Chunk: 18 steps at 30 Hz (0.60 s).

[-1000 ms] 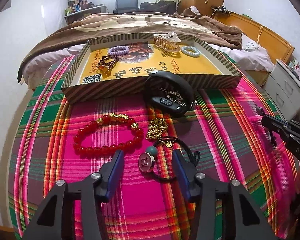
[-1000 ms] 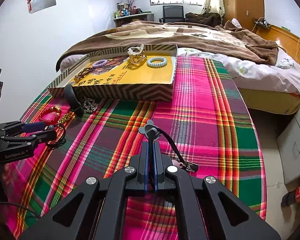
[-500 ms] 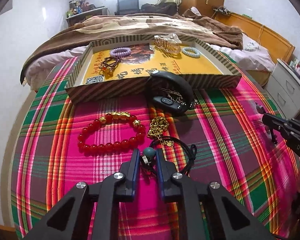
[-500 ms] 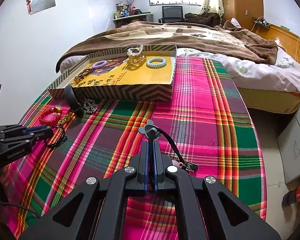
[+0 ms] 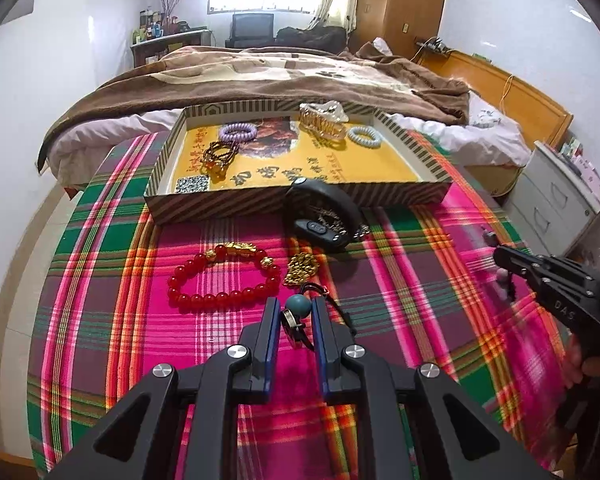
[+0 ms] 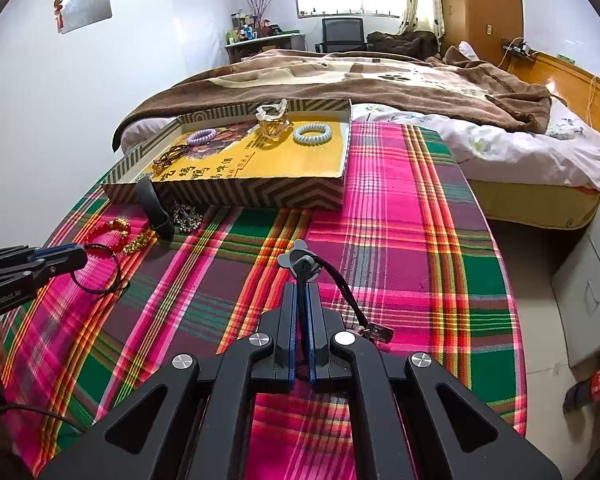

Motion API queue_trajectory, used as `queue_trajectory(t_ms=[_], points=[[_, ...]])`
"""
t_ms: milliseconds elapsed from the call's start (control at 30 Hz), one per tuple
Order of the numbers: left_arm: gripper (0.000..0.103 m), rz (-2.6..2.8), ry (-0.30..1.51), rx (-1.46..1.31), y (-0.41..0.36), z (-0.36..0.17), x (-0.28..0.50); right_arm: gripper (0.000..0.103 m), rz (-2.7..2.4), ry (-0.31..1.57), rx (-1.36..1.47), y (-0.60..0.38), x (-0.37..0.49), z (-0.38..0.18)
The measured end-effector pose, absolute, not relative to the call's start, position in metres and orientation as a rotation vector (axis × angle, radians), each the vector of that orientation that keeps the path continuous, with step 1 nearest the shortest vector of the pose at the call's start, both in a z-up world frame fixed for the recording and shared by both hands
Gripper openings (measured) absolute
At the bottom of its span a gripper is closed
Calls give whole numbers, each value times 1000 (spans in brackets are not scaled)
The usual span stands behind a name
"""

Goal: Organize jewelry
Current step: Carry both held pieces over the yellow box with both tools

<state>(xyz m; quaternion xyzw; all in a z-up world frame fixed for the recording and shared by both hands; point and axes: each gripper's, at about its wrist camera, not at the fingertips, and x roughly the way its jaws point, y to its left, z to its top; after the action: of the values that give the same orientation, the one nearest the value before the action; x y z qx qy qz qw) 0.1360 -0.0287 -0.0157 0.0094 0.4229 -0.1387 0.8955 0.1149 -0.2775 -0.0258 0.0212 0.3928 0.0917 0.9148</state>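
Cardboard tray (image 5: 384,194) with striped walls lies at twelve o'clock beyond the left gripper (image 5: 294,312), nearer it than the right gripper (image 6: 302,300), each clenched on its own black cord charm (image 5: 296,312), teal-beaded left, grey-capped right.

The left tongs (image 5: 294,316) pinch a black cord necklace with a teal bead and silver ring (image 5: 298,312) above the pink-and-green plaid cloth surface (image 5: 400,300). Just beyond the bead lie a red bead bracelet with gold charms (image 5: 224,278) and a gold chain heap (image 5: 302,269); farther beyond sits a striped cardboard tray (image 5: 260,200).
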Motion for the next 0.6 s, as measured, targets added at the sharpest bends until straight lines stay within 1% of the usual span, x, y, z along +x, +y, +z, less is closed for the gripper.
queue_trajectory(t_ms=[433, 600], points=[[16, -337, 849, -7, -23, 7, 115, 3, 197, 782, 36, -273, 106, -14], [16, -324, 823, 6, -19, 22, 116, 3, 200, 752, 26, -270, 104, 0]])
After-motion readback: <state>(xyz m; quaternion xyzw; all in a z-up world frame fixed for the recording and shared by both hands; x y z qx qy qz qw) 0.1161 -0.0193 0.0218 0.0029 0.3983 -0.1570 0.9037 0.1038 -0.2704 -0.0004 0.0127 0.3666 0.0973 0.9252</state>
